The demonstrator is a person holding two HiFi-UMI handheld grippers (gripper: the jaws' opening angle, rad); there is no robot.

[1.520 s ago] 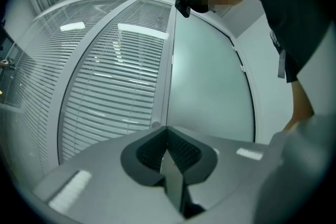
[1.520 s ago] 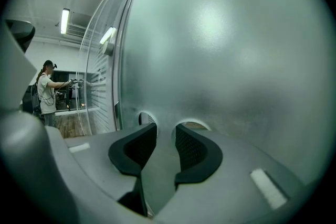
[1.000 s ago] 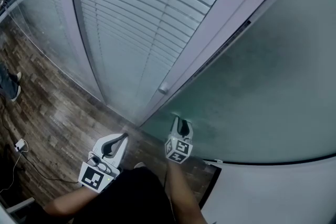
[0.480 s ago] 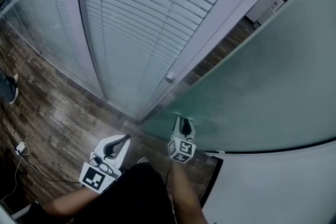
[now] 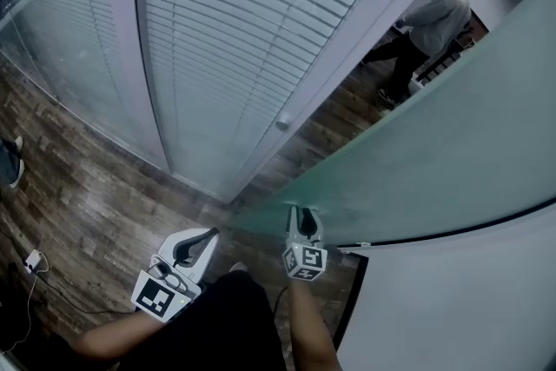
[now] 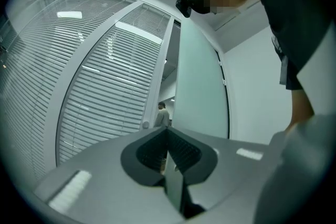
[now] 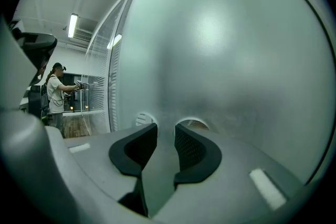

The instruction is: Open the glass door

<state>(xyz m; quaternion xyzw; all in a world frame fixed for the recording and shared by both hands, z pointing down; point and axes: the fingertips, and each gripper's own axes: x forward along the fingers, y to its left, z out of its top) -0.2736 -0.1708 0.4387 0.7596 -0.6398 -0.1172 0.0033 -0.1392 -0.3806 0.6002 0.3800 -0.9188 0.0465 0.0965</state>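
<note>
I hold my right gripper (image 5: 301, 216) up to the glass door (image 5: 434, 152). Its two jaws stand apart and there is nothing between them. In the right gripper view the frosted glass fills nearly everything in front of the jaws. The tips sit right up at it, so close that I can see them mirrored in the glass. My left gripper (image 5: 208, 233) is down by my left side, near the door's low corner but not touching it. Its jaws are shut tight together and it holds nothing. The door is swung partly open. It stands at a slant away from the tall wall of blinds (image 5: 226, 39), with a gap between the two. Through that gap I can see the brown wood floor (image 5: 78, 204) going on into the next room. A person in a light top (image 5: 427, 20) is standing there. To the right of the door there is a plain white wall (image 5: 452, 300). A thin cable with a small white plug (image 5: 32, 241) lies on the floor far off to my left.
</note>
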